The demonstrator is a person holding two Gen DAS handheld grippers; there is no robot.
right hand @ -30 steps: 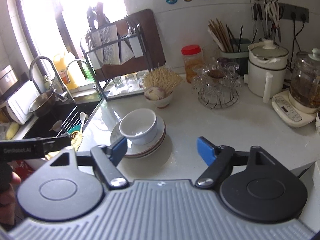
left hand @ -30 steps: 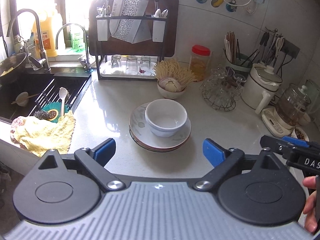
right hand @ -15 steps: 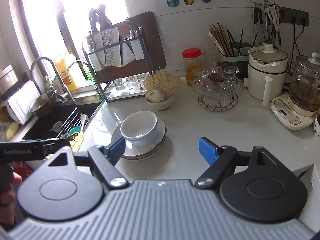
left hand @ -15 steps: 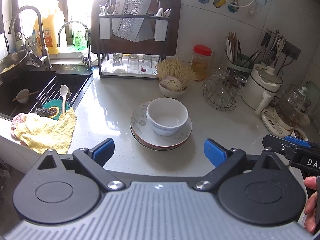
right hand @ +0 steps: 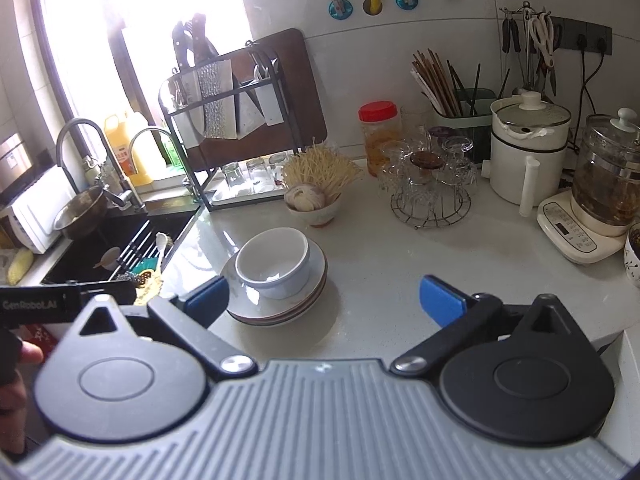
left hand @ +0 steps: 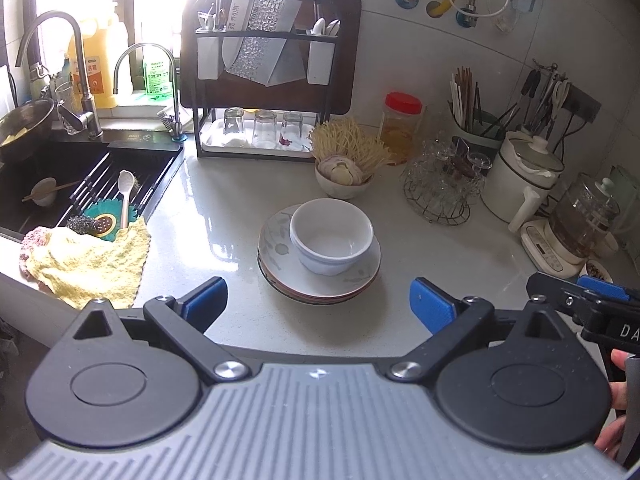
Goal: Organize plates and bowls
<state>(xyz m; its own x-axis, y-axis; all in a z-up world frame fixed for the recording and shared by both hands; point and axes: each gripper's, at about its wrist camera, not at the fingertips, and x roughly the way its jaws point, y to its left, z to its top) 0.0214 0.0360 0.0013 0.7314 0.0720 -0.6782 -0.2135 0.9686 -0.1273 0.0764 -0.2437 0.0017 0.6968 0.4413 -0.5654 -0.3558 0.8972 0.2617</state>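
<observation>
Left wrist view: left gripper (left hand: 316, 300) hovered over the worktop (left hand: 224, 208), jaws spread wide and empty. Just beyond them sat a white bowl (left hand: 332, 236) on a stack of plates (left hand: 280, 248), mid-worktop. Behind the stack stood a small bowl of noodles (left hand: 348, 164); further left, the sink (left hand: 80, 176) with a yellow cloth (left hand: 84, 264) over its edge. Rack (left hand: 268, 60) of knives and glasses at the back. Right gripper's (left hand: 592, 300) tip seen at the right edge, clear of the stack.

Right wrist view: right gripper (right hand: 324, 298) pointed down at the worktop (right hand: 400, 256), jaws opening, nothing between them. Bowl (right hand: 276, 260) and plates (right hand: 316, 276) lay ahead, left of centre, the left blue pad (right hand: 208, 296) overlapping the plates' near rim in the picture; touching or not, cannot tell. Kettle (right hand: 528, 152) and glasses (right hand: 428, 176) stood at the right.
</observation>
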